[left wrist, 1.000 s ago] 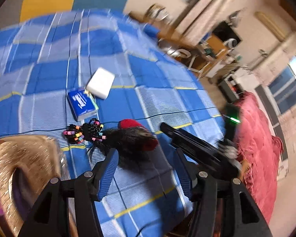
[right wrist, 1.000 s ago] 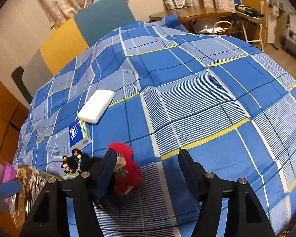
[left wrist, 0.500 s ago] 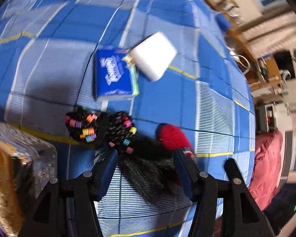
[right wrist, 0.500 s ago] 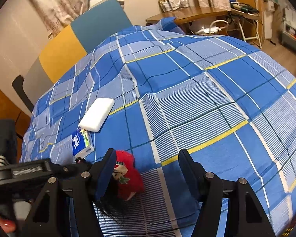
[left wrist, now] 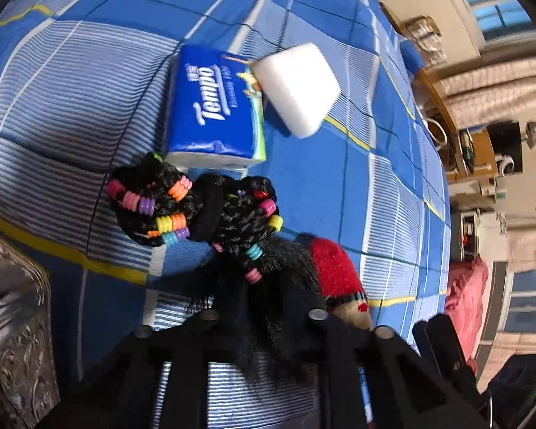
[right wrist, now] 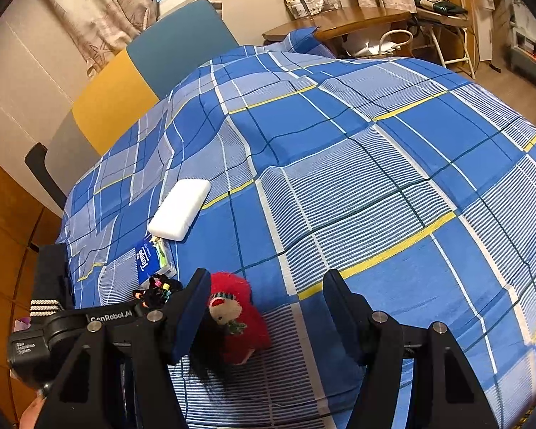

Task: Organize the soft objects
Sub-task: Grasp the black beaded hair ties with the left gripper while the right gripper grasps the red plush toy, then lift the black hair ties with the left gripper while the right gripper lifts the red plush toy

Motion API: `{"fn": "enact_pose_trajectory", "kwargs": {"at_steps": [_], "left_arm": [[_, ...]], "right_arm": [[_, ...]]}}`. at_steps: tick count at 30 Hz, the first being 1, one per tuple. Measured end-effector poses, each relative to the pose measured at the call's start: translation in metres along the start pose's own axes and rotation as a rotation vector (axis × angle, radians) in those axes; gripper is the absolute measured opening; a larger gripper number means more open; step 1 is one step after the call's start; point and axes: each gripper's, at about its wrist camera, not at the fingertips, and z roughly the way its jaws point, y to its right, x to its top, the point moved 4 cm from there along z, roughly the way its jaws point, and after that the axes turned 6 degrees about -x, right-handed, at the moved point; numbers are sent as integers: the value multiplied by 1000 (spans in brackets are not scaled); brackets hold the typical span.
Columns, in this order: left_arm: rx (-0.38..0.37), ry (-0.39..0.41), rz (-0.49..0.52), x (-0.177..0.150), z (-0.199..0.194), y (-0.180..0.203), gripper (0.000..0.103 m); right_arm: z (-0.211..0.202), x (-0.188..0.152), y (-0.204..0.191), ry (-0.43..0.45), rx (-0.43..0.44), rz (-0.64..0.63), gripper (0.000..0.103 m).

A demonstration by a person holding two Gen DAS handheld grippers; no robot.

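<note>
A soft doll with a red hat and long black hair lies on the blue checked bedspread; it also shows in the right wrist view. A black braided hair piece with coloured beads lies beside it. My left gripper has its fingers buried in the doll's black hair, and the tips are hidden. My right gripper is open and empty, just right of the doll. A blue Tempo tissue pack and a white foam block lie further along the bed.
A shiny gold-patterned box stands at the bed's near left edge. A yellow and teal headboard is behind the bed. A wooden desk with clutter and a chair stands at the far right. A red cover lies beyond the bed.
My left gripper has dropped down and forward onto the doll, and its fingers have sunk into the black hair. My right gripper has hardly moved.
</note>
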Motion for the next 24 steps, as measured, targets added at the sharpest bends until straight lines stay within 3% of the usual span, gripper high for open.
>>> {"fn": "enact_pose_trajectory", "kwargs": {"at_steps": [5,13,19,20,22,24], "left_arm": [[-46,105,94,-3,-35,18,9],[-103,203,200,-4,-89,37,9],[-90,159,259,-10,-89,42,9],[-82,134,269,-13,-84,43,13],[-55,94,274,-20,-72,41,37],[-4,98,235,-21,-63,36,45]], "right_arm": [[3,-1,2,-9,0,11,66],[17,-7,-12,-51,34,-38,66],[23,-13,-20,-60,-6,-98,66],[21,-12,-17,-57,1,-81,66],[19,-11,-14,-51,2,-65,66],[20,-10,-12,-49,-18,-70,66]]}}
